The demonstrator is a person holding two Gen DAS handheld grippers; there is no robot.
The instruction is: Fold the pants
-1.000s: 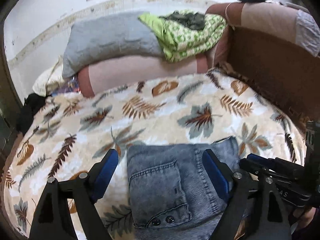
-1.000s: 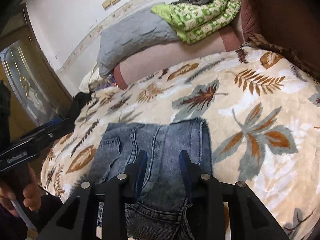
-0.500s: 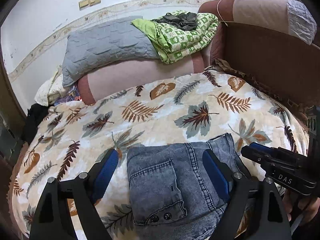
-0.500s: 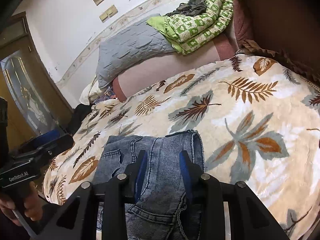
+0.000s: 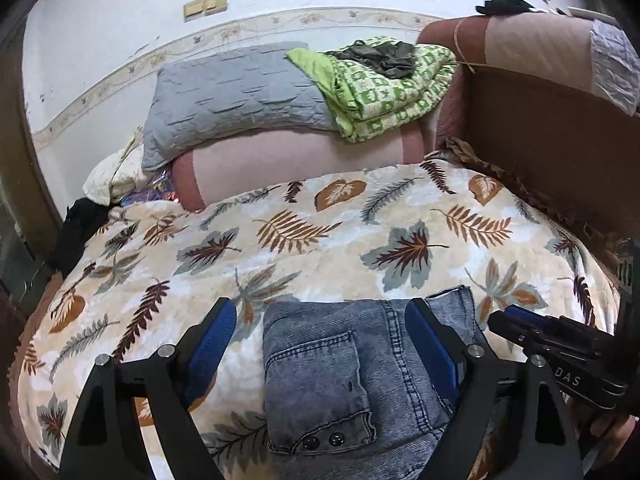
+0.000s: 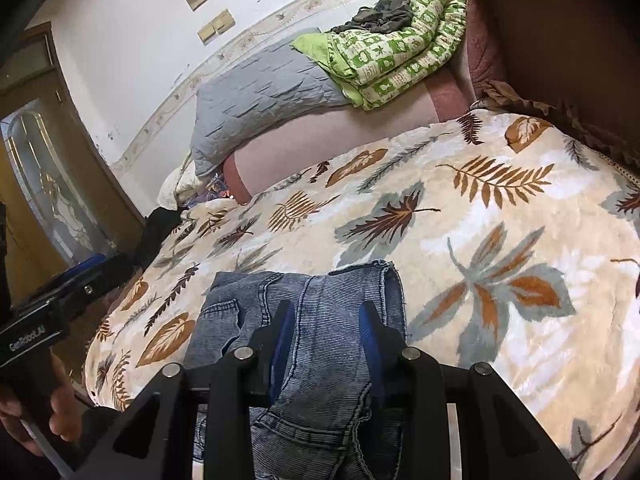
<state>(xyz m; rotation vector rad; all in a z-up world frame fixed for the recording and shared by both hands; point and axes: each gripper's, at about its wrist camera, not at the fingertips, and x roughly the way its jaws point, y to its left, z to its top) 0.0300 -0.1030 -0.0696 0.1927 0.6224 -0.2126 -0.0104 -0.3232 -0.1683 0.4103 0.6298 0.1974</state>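
Note:
Folded grey-blue jeans (image 5: 360,360) lie near the front edge of a bed under a leaf-print blanket (image 5: 320,240), back pocket and two snaps facing up. My left gripper (image 5: 320,312) hovers open over them, its blue pads wide apart on either side of the pocket and touching no cloth. My right gripper (image 6: 326,310) is shut on a raised ridge of the jeans (image 6: 332,280) at their right side. It also shows at the right edge of the left wrist view as the right gripper (image 5: 520,328). The left gripper (image 6: 80,276) and a hand (image 6: 60,412) show in the right wrist view.
Against the wall at the back lie a grey quilted pillow (image 5: 236,92) and a green patterned quilt (image 5: 384,92) on a pink bolster (image 5: 296,164). A brown headboard (image 5: 552,152) bounds the right side. Dark clothing (image 5: 76,224) hangs off the left edge; a door (image 6: 48,184) stands left.
Both views have tipped up slightly, so more wall shows. The jeans and both grippers keep their places and their jaws have not changed.

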